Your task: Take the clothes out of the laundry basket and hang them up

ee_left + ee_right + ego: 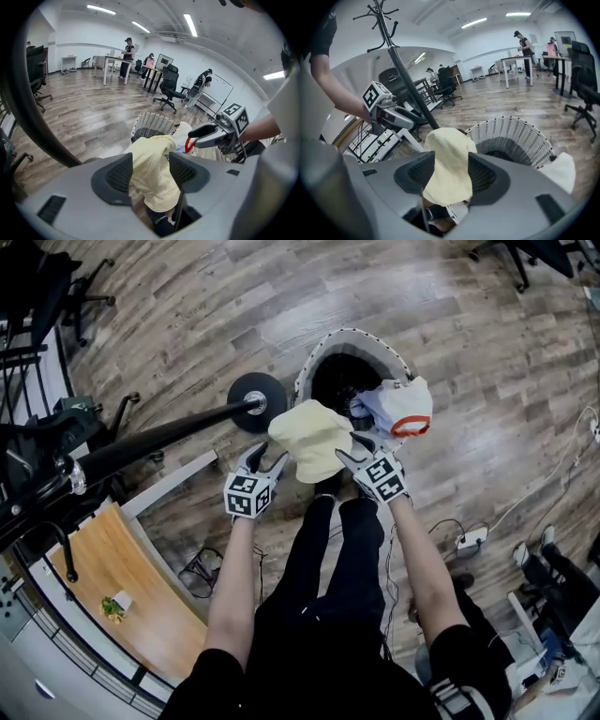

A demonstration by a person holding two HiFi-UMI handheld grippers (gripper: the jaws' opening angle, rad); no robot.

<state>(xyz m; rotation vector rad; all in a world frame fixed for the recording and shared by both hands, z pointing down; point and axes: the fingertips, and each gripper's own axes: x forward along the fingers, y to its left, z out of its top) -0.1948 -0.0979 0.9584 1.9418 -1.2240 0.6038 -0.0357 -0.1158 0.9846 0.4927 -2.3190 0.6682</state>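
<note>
Looking down from the head view, the pale yellow garment (309, 439) hangs just outside the laundry basket (319, 345), between left gripper (269, 454) and right gripper (353, 448). Left gripper view: wide-set jaws pinch its bunched folds. Right gripper view: the same pinch. Such a loose, bulky hold could slip, dropping it beside the basket.

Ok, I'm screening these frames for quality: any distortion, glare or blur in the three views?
Head view: sharp, bowed edges, pale sheen on the wooden floor beyond the laundry basket. Left gripper view: heavy fisheye, black corners, ceiling lights blown out, yellow garment crisp. Right gripper view: same fisheye, the coat stand pole bends, no motion blur.
</note>
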